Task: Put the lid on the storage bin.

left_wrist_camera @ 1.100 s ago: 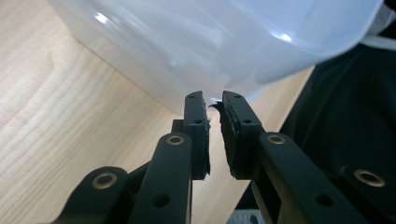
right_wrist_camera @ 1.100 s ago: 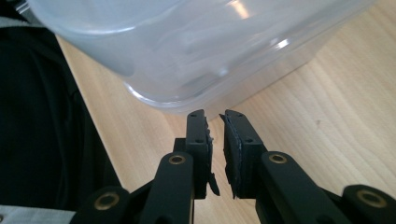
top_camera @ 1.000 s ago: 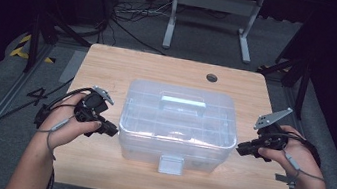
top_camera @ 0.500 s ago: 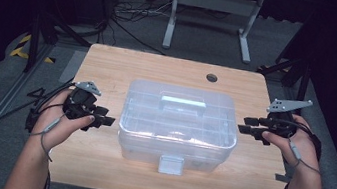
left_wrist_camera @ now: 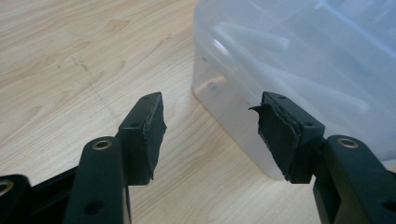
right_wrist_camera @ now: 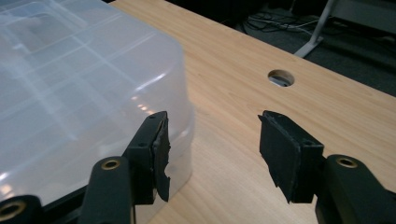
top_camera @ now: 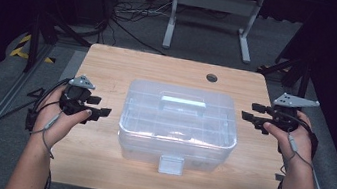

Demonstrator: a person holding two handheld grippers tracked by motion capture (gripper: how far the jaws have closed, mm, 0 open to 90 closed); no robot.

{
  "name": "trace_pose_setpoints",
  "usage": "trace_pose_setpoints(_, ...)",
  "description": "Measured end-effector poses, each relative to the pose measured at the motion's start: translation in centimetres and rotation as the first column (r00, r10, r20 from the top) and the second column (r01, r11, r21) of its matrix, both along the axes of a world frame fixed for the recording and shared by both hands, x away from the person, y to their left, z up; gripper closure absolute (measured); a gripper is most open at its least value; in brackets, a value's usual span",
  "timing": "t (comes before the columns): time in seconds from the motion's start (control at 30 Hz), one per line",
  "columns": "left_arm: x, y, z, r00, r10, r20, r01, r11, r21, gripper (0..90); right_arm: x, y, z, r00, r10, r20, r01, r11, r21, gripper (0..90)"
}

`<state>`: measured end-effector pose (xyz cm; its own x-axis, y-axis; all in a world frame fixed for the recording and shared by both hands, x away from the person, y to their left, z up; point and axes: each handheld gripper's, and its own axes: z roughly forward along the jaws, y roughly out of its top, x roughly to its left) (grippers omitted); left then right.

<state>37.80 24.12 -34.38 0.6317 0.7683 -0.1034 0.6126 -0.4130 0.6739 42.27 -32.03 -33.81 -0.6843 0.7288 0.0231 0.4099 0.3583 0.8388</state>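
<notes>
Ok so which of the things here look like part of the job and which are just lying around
Part of the job, judging by where the grippers sit:
- clear plastic box with its front latch
- left gripper, open
- right gripper, open

Just there:
- table and its cable hole
- metal stand on the floor
- floor cables

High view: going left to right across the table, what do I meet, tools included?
Left tool → clear plastic box → right tool. The round hole in the wooden table sits farther back, above the box's right part, so I leave it unordered.
</notes>
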Motion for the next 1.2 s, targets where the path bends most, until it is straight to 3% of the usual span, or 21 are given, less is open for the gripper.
trace_pose_setpoints(0.2,0.8,0.6,-0.8,0.9976,0.051,0.047,-0.051,0.9986,0.009,36.4,1.4,-1.3,-1.7,0.9989,-0.047,-0.002,0.047,0.999,0.006,42.0)
trace_pose_setpoints(0.37,1.6,0.8,-1.9,0.9964,0.059,0.06,-0.06,0.9981,0.013,34.6,2.4,-2.1,-3.4,0.9961,-0.088,-0.007,0.088,0.996,-0.016,41.9)
trace_pose_setpoints(0.63,2.8,1.0,-3.5,0.9959,0.054,0.073,-0.056,0.9982,0.022,32.2,3.3,-3.0,-5.0,0.9929,-0.118,0.007,0.118,0.993,-0.018,39.5)
trace_pose_setpoints(0.93,3.6,1.4,-5.0,0.9963,0.053,0.068,-0.055,0.9981,0.027,29.6,4.2,-2.9,-7.0,0.996,-0.088,0.019,0.088,0.994,-0.056,37.2)
trace_pose_setpoints(1.2,4.3,1.5,-6.6,0.9971,0.047,0.06,-0.048,0.9987,0.017,28.3,5.0,-2.7,-8.9,0.9975,-0.071,-0.004,0.07,0.995,-0.075,36.1)
